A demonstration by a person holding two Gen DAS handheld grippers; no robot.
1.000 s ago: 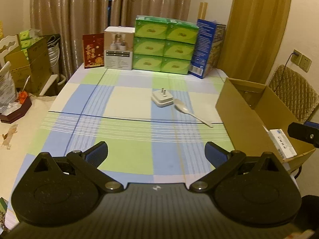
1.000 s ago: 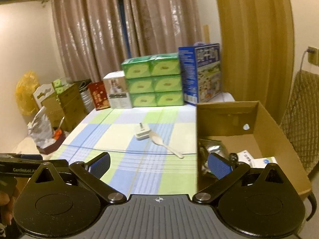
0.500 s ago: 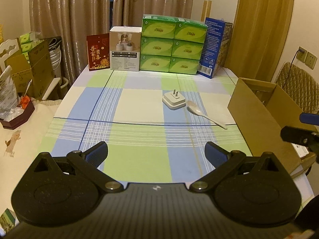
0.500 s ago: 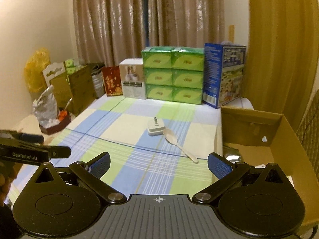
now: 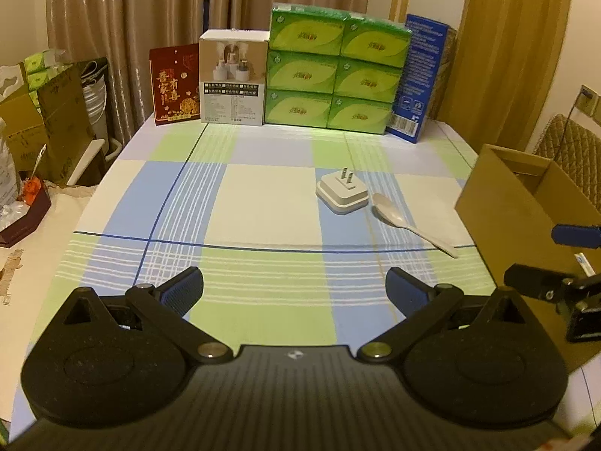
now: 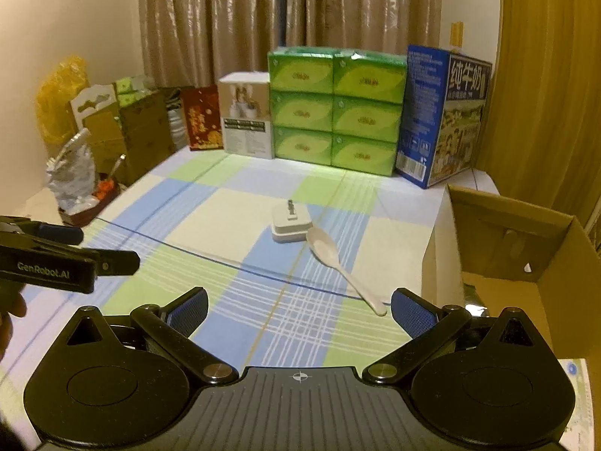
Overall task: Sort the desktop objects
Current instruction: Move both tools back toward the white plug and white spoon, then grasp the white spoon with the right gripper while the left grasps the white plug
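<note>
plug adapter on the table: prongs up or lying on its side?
Prongs up. The white plug adapter lies flat on its back on the checked tablecloth, its two metal prongs pointing upward, beside the spoon.

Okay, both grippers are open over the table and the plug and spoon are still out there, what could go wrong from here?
1. The spoon bowl lies right beside the white plug adapter; closing on one may knock the other.
2. The spoon lies flat and thin on the tablecloth, so fingers could slip or snag the cloth.
3. The cardboard box wall stands close to the right gripper; a hasty swing might clip it.
</note>
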